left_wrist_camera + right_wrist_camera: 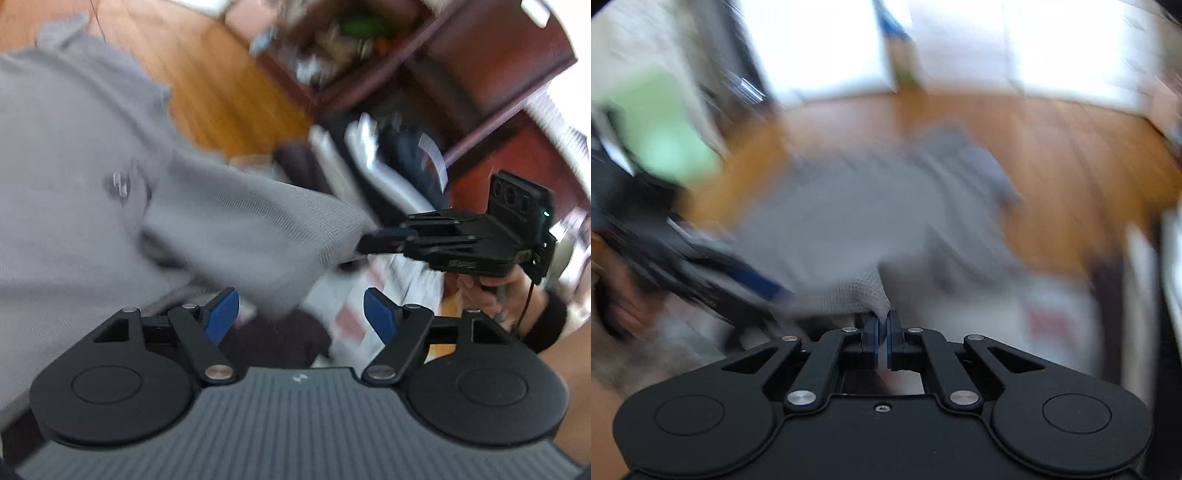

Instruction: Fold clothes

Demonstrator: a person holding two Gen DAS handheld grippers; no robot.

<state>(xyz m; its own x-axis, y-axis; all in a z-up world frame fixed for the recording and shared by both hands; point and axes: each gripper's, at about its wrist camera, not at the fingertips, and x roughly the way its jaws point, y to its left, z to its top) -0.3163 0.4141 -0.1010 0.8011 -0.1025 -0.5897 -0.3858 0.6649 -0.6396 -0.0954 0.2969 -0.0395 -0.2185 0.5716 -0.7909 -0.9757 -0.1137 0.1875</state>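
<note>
A grey knit garment (pixel 92 177) with a small chest logo lies spread over a wooden floor and is lifted at one edge. My right gripper (pixel 373 238) comes in from the right in the left wrist view and is shut on a raised corner of the cloth. The right wrist view is blurred, but the grey garment (pixel 857 221) shows pinched between the blue pads of my right gripper (pixel 882 325). My left gripper (pixel 301 314) is open just below the lifted fold, nothing between its blue pads (pixel 221 314). My left gripper (pixel 768 288) also appears blurred at the left in the right wrist view.
Dark red wooden shelving (pixel 480 66) with clutter stands at the back right. Dark and white items (pixel 369 166) lie on the wooden floor (pixel 229 85) beside the garment. A hand (pixel 491 291) holds the right gripper. Printed paper or cloth (pixel 351 306) lies under the grippers.
</note>
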